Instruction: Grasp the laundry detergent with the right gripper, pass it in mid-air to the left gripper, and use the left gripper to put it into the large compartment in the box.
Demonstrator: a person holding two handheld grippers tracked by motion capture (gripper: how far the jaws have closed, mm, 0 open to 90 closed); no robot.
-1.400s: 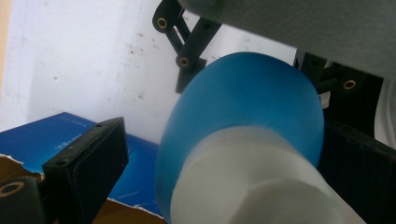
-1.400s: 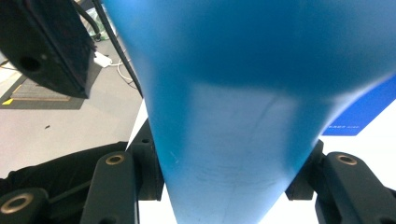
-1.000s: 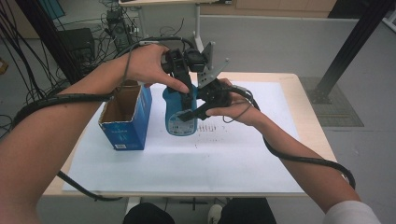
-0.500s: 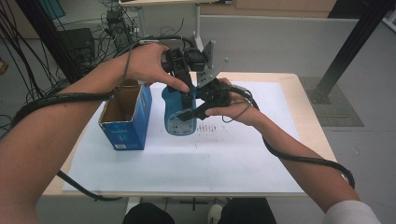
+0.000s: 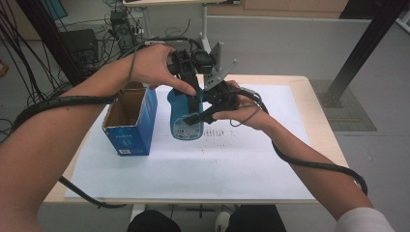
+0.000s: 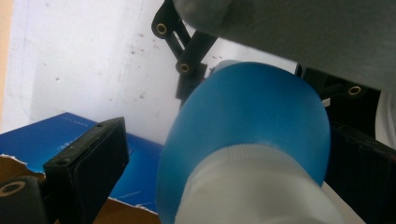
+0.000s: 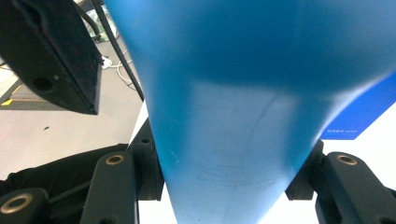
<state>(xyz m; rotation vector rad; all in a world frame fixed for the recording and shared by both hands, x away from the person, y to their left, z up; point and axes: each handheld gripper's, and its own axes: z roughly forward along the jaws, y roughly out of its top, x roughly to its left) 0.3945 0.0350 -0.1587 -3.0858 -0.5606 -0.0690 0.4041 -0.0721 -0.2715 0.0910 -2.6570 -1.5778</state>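
With the right tool (image 5: 193, 117) clamped on the body of the blue bottle (image 5: 186, 121) standing on the table (image 5: 309, 87), the left tool (image 5: 192, 96), open astride the white cap (image 6: 252, 186) just beneath it, should close squarely before twisting.

Bench (image 5: 319, 140) carries a paper sheet (image 5: 251, 164) over most of its top. Open carton (image 5: 129, 121) stands on the sheet, left of centre. Bottle (image 5: 186, 121) stands upright just right of the carton, near the sheet's far edge. Cabling and an equipment box (image 5: 80, 46) sit on the floor beyond the bench's far-left corner.
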